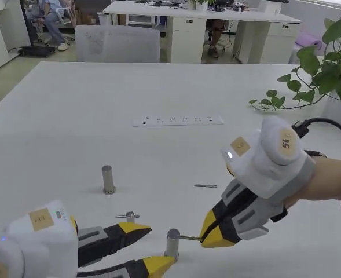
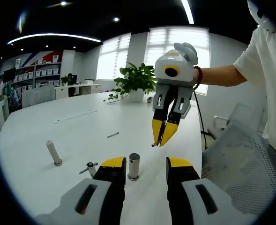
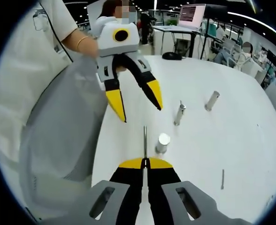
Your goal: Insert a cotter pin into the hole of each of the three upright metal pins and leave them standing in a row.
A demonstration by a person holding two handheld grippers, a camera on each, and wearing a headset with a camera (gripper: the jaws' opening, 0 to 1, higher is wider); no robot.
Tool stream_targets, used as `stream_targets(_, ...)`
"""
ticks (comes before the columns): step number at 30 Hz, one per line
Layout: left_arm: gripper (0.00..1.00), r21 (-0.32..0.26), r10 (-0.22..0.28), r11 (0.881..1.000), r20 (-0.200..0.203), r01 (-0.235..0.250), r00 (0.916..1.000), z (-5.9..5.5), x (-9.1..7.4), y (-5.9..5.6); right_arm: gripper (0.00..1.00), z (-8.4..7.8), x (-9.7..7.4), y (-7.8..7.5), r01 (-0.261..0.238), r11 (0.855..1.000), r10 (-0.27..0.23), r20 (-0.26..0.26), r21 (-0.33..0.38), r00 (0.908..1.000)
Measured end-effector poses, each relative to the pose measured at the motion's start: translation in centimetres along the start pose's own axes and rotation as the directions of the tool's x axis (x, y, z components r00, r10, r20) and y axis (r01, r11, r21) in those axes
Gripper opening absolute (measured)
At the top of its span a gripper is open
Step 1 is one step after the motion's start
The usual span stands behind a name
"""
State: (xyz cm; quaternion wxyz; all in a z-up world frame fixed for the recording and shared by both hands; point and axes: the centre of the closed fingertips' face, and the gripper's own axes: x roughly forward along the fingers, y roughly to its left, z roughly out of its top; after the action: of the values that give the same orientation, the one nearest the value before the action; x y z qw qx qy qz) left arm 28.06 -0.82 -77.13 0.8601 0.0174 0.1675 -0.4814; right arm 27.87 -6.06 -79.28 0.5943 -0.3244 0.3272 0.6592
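Starting with the head view, the white left gripper (image 1: 153, 248) with yellow-tipped black jaws sits at the bottom edge, jaws spread, with a short upright silver metal pin (image 1: 172, 243) just beside its lower tip. The matching right gripper (image 1: 208, 238) reaches in from the right, pinching a thin steel cotter pin (image 1: 189, 237) that points at that pin's upper part; whether it has entered the hole cannot be told. Farther back on the white table (image 1: 72, 116) stand a second pin (image 1: 129, 217) carrying a cotter pin and a bare pin (image 1: 107, 179), with a loose cotter pin (image 1: 205, 186) lying flat and a white power strip (image 1: 178, 120) beyond. In the left gripper view, the metal pin (image 2: 134, 166) stands between the open jaws of the left gripper (image 2: 147, 164), and the right gripper (image 2: 163, 138) hangs above it. In the right gripper view, the right gripper (image 3: 145, 163) is closed on the cotter pin (image 3: 145, 140), whose tip lies just left of the metal pin (image 3: 162, 143); the left gripper (image 3: 138, 108) gapes behind.
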Motion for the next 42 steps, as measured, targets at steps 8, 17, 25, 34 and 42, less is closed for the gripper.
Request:
stream_targets(8,0.33,-0.005,0.028,1.0,-0.014,-0.028,0.9995,-0.6,1.3,0.9,0.03,-1.2,0.3,-1.0,0.01,1.0,-0.01,-0.04,0.0,0.9992)
stream_targets(17,0.34,-0.012,0.05,0.999,-0.043,-0.05,0.9979,-1.9,2.3,2.0,0.03,-2.2,0.7,-1.9,0.011,1.0,-0.011,-0.074,0.004,0.9972)
stream_targets(25,0.34,-0.013,0.036,0.999,-0.058,-0.037,0.9977,-2.6,3.3,2.0,0.03,-3.2,1.3,-2.4,0.009,1.0,-0.011,-0.119,-0.011,0.9928)
stream_targets(34,0.29,0.009,0.02,1.0,-0.081,-0.02,0.9965,-3.4,4.3,2.1,0.03,-3.5,1.7,-2.9,0.004,1.0,-0.007,-0.147,-0.023,0.9891)
stream_targets(42,0.22,0.02,0.006,1.0,-0.086,-0.005,0.9963,-3.7,5.1,2.0,0.03,-3.4,2.1,-3.1,-0.006,0.999,0.001,-0.156,-0.036,0.9878)
